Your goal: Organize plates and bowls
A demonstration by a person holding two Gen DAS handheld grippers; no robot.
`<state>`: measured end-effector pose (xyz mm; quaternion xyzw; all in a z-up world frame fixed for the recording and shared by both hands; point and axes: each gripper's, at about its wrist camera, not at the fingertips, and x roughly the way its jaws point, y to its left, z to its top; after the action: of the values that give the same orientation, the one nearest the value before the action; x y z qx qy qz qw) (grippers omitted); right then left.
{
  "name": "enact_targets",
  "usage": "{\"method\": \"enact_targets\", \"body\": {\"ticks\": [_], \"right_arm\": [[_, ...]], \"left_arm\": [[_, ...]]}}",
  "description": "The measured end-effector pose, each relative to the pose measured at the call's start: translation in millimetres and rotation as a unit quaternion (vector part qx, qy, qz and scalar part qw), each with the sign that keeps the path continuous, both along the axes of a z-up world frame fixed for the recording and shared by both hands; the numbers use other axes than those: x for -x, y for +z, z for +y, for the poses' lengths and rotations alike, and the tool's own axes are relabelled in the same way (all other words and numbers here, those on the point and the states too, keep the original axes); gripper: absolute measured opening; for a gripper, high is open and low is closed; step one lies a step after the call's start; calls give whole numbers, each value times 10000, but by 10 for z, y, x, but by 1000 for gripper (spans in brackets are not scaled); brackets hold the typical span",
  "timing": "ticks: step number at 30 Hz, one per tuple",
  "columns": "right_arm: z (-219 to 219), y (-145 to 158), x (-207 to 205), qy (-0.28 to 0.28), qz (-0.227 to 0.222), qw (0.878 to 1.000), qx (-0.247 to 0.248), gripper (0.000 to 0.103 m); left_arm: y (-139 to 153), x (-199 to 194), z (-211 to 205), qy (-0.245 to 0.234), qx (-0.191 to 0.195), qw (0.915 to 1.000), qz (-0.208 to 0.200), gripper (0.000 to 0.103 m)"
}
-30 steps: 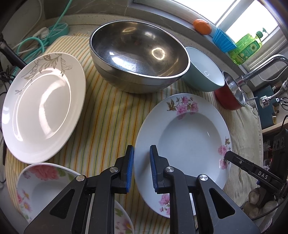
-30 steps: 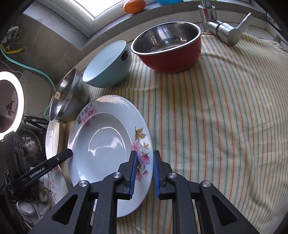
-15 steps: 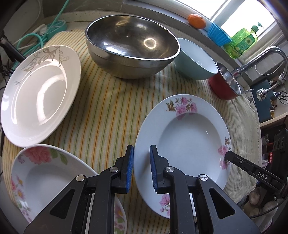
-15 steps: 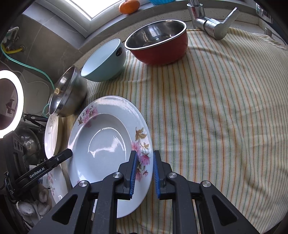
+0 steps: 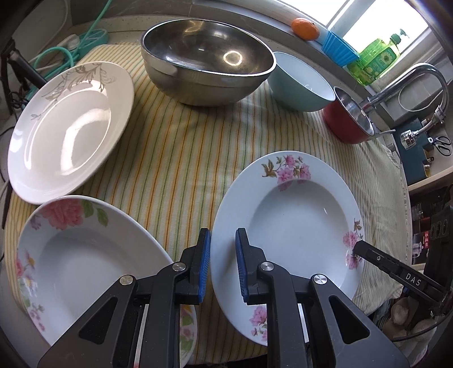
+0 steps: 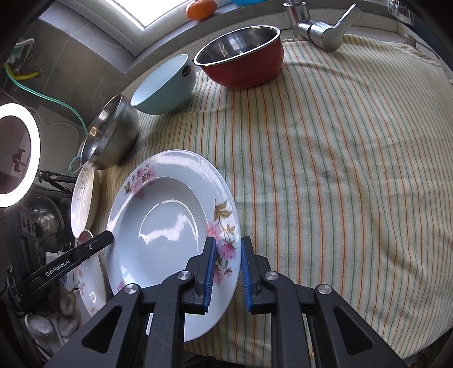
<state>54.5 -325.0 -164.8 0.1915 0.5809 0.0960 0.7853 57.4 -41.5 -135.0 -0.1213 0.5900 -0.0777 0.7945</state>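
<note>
Cloth (image 5: 181,158): woven fabric, matt, striped, slightly wrinkled over the table.
Pink-flower plate (image 5: 286,226): glossy glazed ceramic, smooth, printed blossoms on the rim.
Leaf-pattern plate (image 5: 70,127), left of the pink-flower plate: glossy cream ceramic.
Steel bowl (image 5: 206,62), behind the pink-flower plate: brushed metal, dull shine, bright reflections.
Blue bowl (image 6: 167,85): satin ceramic, white inside.
Red bowl (image 6: 243,62): red enamel outside, polished metal inside.
Left tool (image 5: 222,263): matt black plastic, ribbed blue pads.

Counter (image 5: 119,25); striped cloth (image 6: 325,169) over it; plates, bowls on cloth
</note>
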Motion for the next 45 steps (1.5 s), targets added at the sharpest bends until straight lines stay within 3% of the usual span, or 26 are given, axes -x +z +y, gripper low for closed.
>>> {"method": "enact_targets", "body": {"ticks": [45], "right_arm": [[95,-68,259,56,109,9999,73,17]], "left_arm": [[4,176,-36,-63,-98,9999,18,16]]}}
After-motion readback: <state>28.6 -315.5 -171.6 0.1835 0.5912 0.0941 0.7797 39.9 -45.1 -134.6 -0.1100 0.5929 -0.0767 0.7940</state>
